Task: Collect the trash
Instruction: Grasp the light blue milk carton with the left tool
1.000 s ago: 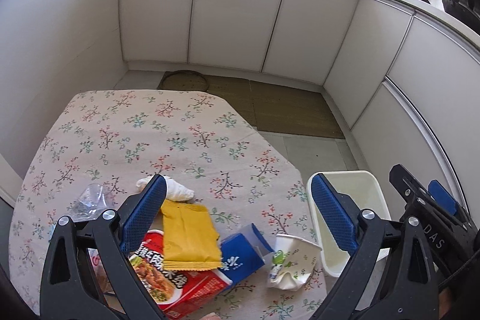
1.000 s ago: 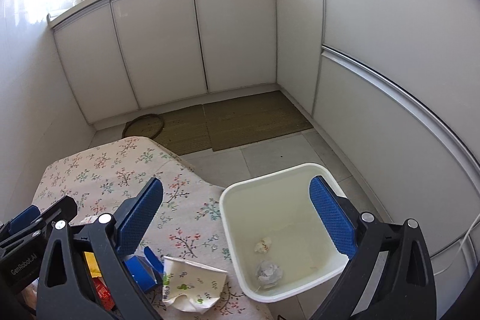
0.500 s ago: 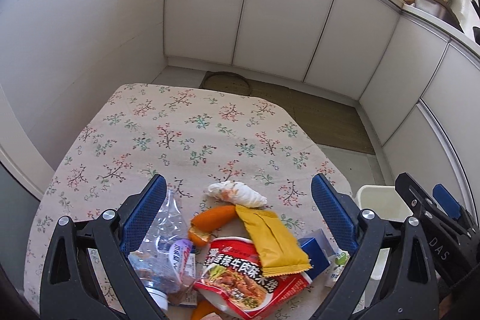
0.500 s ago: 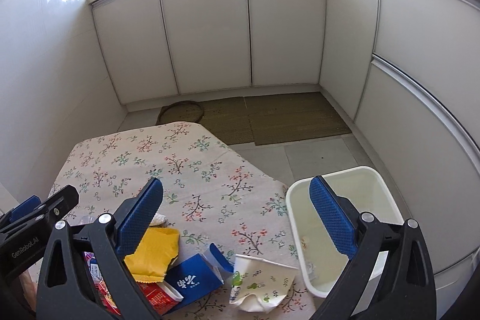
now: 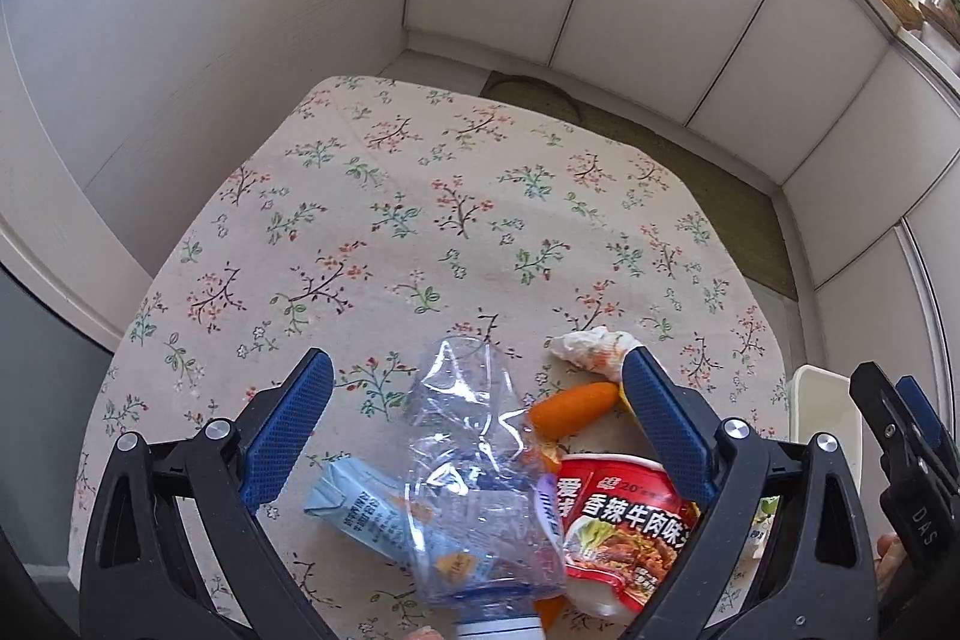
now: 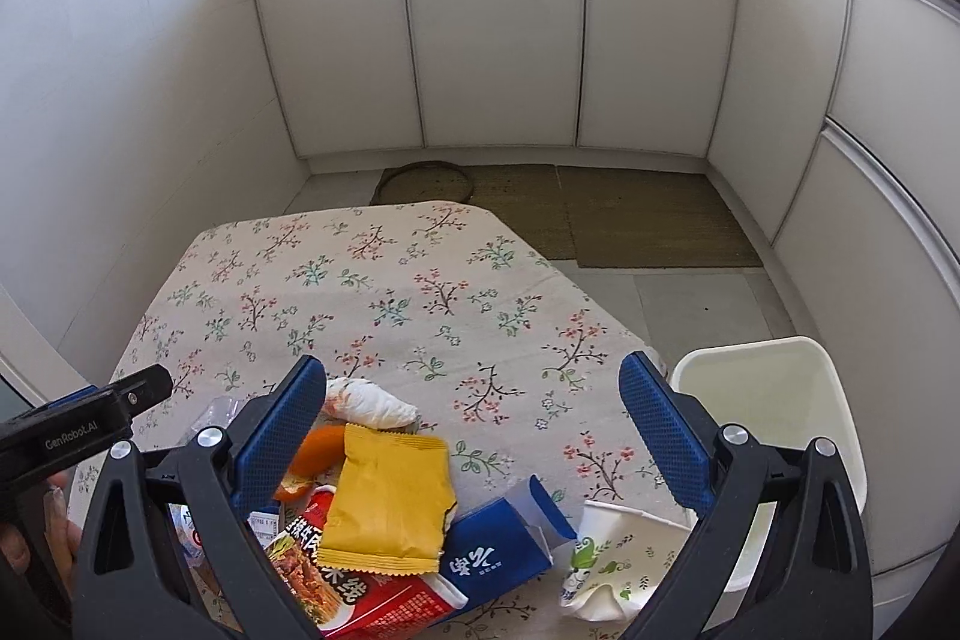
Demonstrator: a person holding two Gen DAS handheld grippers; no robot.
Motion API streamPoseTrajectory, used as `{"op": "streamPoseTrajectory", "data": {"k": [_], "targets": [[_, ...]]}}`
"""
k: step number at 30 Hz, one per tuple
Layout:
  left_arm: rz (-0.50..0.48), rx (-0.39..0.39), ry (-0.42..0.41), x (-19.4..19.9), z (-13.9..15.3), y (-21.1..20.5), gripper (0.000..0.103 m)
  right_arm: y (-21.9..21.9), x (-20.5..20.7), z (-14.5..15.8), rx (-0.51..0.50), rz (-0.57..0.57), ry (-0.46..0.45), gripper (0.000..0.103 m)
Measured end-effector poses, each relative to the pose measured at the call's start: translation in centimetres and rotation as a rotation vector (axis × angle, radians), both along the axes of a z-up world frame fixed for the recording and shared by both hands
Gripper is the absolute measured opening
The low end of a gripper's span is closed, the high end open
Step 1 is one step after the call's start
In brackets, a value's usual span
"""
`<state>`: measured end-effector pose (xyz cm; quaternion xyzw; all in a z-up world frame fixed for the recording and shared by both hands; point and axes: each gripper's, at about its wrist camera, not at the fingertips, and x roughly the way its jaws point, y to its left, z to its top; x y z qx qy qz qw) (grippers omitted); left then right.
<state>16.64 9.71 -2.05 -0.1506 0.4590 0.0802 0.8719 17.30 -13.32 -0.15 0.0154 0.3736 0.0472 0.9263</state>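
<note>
Trash lies at the near edge of the floral table [image 5: 420, 220]. In the left wrist view my open left gripper [image 5: 474, 394] hovers over a crushed clear plastic bottle [image 5: 474, 484], with a light blue carton [image 5: 366, 514], orange peel [image 5: 570, 409], a crumpled tissue [image 5: 591, 349] and a red noodle cup [image 5: 624, 520] beside it. In the right wrist view my open right gripper [image 6: 474, 400] hovers over a yellow packet [image 6: 390, 502], a dark blue carton [image 6: 498, 550], a crushed paper cup [image 6: 612, 556] and the tissue [image 6: 372, 403]. The white bin [image 6: 774, 424] stands right of the table.
White cabinets [image 6: 492, 34] and a white wall [image 5: 180, 10] surround the table. Brown floor mats [image 6: 600, 220] lie beyond it. The far half of the table [image 6: 390, 280] is bare cloth. The bin's rim [image 5: 822, 412] shows at the right in the left wrist view.
Both grippers have swung left, away from the bin and over the trash pile. The left gripper now frames the clear bottle, and the right one frames the yellow packet and blue carton. Both stayed open.
</note>
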Motion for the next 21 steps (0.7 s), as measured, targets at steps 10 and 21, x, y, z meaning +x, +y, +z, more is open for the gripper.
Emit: {"op": "streamPoseTrajectory", "data": {"k": [10, 21], "targets": [[0.136, -0.059, 0.198, -0.7, -3.9, 7.1, 0.092, 2.8, 0.5, -1.1, -0.030, 0.087, 0.035, 0.095], [0.277, -0.530, 0.304, -4.0, -8.6, 10.8, 0.074, 3.6, 1.0, -2.3, -0.050, 0.108, 0.068, 0.095]]}}
